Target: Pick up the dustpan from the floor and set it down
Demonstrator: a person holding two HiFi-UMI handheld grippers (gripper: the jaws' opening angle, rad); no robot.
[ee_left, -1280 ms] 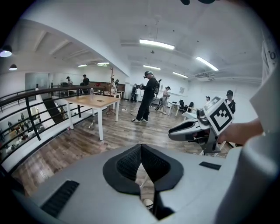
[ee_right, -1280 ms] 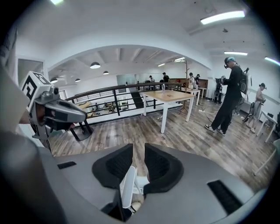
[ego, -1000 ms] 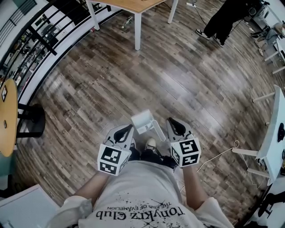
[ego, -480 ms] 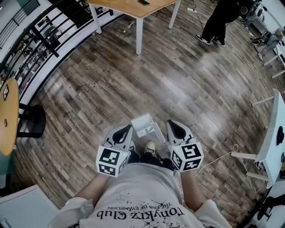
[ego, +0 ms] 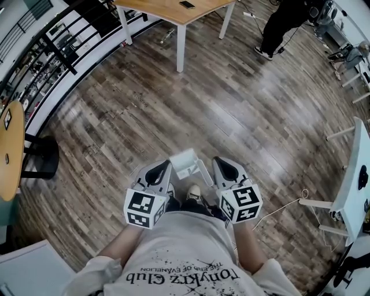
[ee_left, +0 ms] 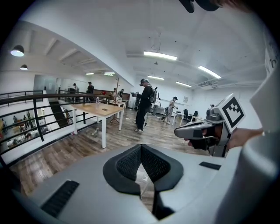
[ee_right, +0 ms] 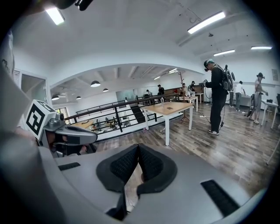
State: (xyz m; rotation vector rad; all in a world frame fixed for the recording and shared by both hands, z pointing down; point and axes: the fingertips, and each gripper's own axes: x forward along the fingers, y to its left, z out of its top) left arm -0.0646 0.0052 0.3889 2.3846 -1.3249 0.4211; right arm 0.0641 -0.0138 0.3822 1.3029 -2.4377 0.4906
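— Where's the dustpan (ego: 186, 162)?
— On the wood floor (ego: 173, 104), just ahead of my shoe (ego: 195, 191), between my two grippers.
— Gripping it?
— No. My left gripper (ego: 163, 169) and right gripper (ego: 224, 166) are both clenched, pads together.
— What's around?
— A white cable (ego: 283, 202) lies to the right. The table (ego: 167, 7), railing (ego: 63, 52) and a standing person (ego: 283, 23) are well apart, ahead.

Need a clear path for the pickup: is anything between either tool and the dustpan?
Nothing visible does. In the head view the white dustpan lies on the wood floor between the left tool and the right tool, both shut and empty. The person's shoe sits just behind it, nearer the body, not in the way.
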